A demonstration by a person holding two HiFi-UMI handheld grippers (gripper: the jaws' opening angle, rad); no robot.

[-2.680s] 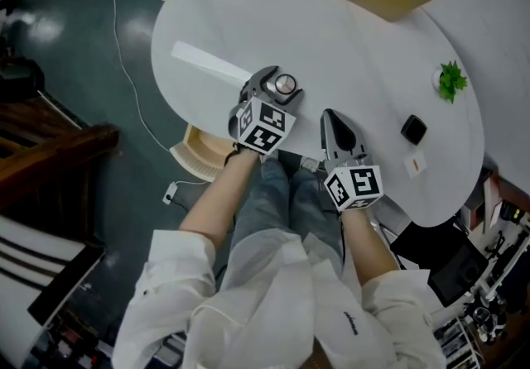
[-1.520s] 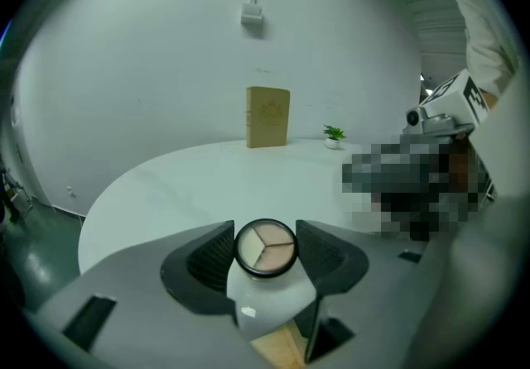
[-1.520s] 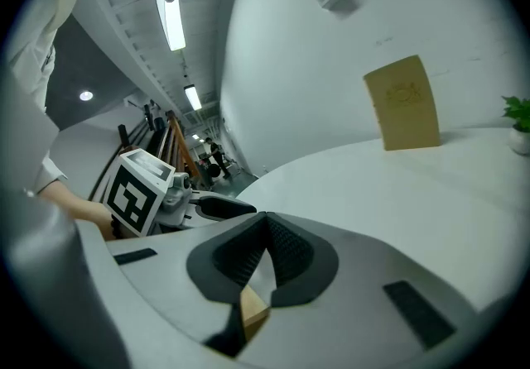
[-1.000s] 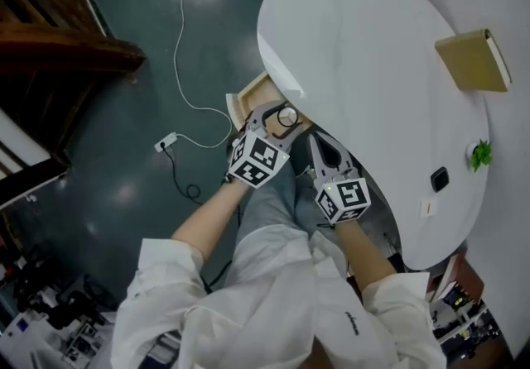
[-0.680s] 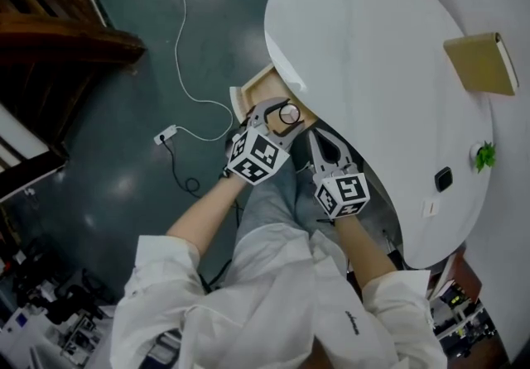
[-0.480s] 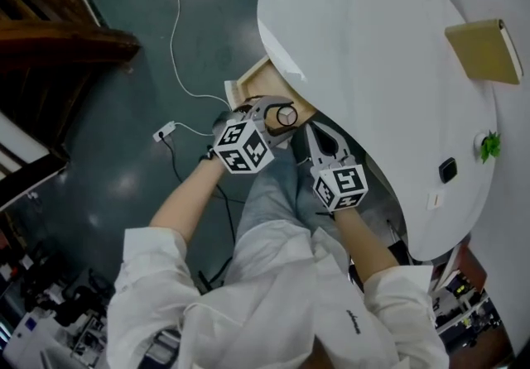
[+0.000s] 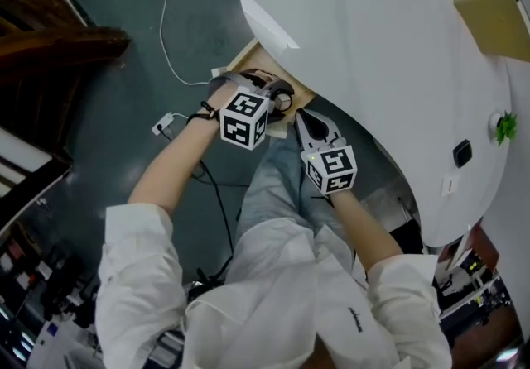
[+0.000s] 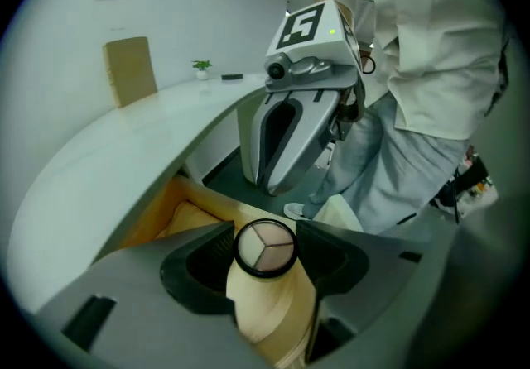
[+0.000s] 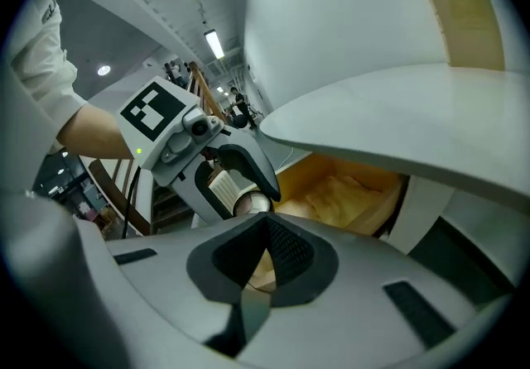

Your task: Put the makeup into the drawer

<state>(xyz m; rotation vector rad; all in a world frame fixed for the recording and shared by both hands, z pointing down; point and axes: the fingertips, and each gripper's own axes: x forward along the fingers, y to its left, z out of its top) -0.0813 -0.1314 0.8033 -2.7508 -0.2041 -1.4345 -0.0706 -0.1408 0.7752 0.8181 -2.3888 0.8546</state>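
- One compact (image 8: 265, 246) is clamped by its rim in the left gripper (image 7: 280, 99), hanging just above the open drawer (image 7: 248, 61), not yet inside.
- Step in hand: the drop-off. Next move, as I read it: lower past the drawer's front wall, level out, spread the jaws, back out.
- Right gripper (image 7: 306, 119) is empty with jaws together, just beside the drawer and free to push it closed later.
- In the way: the table (image 7: 364, 45) overhangs the drawer's back part, so entry is front-only. A crumpled yellowish liner (image 9: 339, 189) lies in the drawer.
- Well away from the drawer: box (image 7: 497, 20) and plant (image 7: 503, 126) on the table, cable (image 7: 170, 45) on the floor.
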